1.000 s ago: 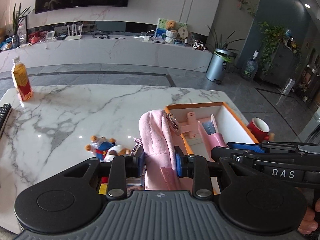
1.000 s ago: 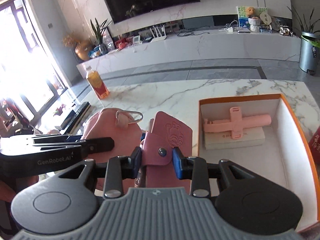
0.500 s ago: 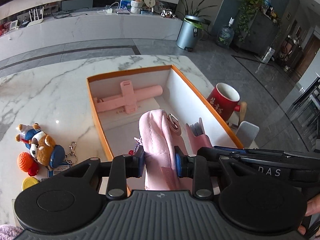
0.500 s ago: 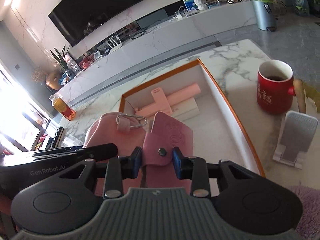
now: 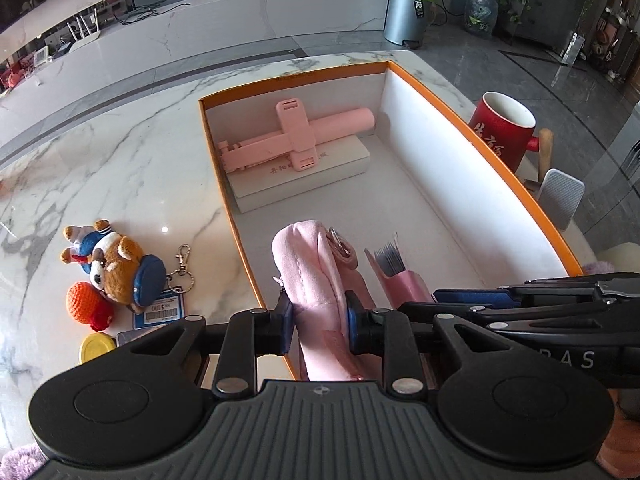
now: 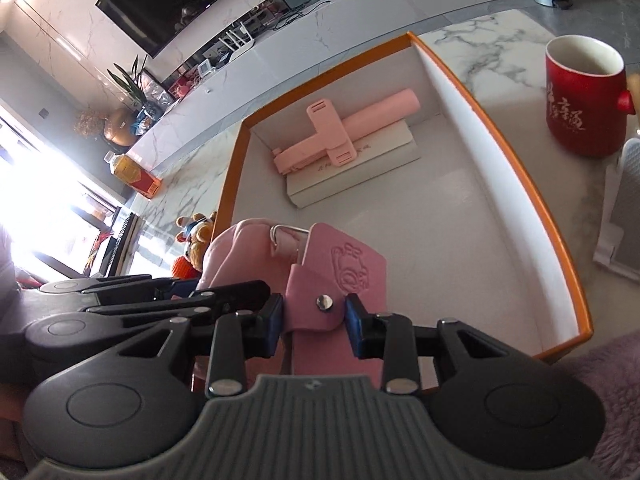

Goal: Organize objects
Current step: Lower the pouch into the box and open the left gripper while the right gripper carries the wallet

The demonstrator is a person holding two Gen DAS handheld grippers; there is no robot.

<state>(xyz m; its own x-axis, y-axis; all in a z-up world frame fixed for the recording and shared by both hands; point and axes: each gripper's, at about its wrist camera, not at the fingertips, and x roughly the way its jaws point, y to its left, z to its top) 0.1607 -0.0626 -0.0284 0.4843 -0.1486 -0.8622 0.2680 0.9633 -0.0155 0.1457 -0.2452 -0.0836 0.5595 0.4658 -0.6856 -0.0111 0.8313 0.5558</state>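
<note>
Progress is plain against a second ago: both claws have come forward and down from beside the orange-rimmed box [image 5: 472, 128] to a spot over its near, empty end. The left claw [image 5: 319, 318] grips a soft pink pouch [image 5: 316, 276] with a metal clip at its top, and its jaws are closing further on the fabric. The right claw [image 6: 313, 320] is clamped steadily on a pink snap-button case [image 6: 340, 280] (embossed with a small cartoon figure), held just beside the pouch. Earlier the left view looked out across open marble with the box only at its edge; now the box fills both views. I judge that the two pink things are about to be set down inside, next to what already lies there: a pink folding stick [image 5: 296, 140] resting on a flat white box [image 5: 304, 176] at the far end.

The tabletop [image 5: 120, 168] is glossy white marble with grey veins. Left of the box lie a plush dog keychain [image 5: 116, 268], an orange crocheted ball [image 5: 86, 302] and a yellow disc [image 5: 98, 346], not yet packed. To the right stand a red mug [image 6: 584, 96] and a grey stand [image 5: 560, 198]. Beyond is a living room with a long marble console, a wall-mounted television, potted plants and a metal bin.
</note>
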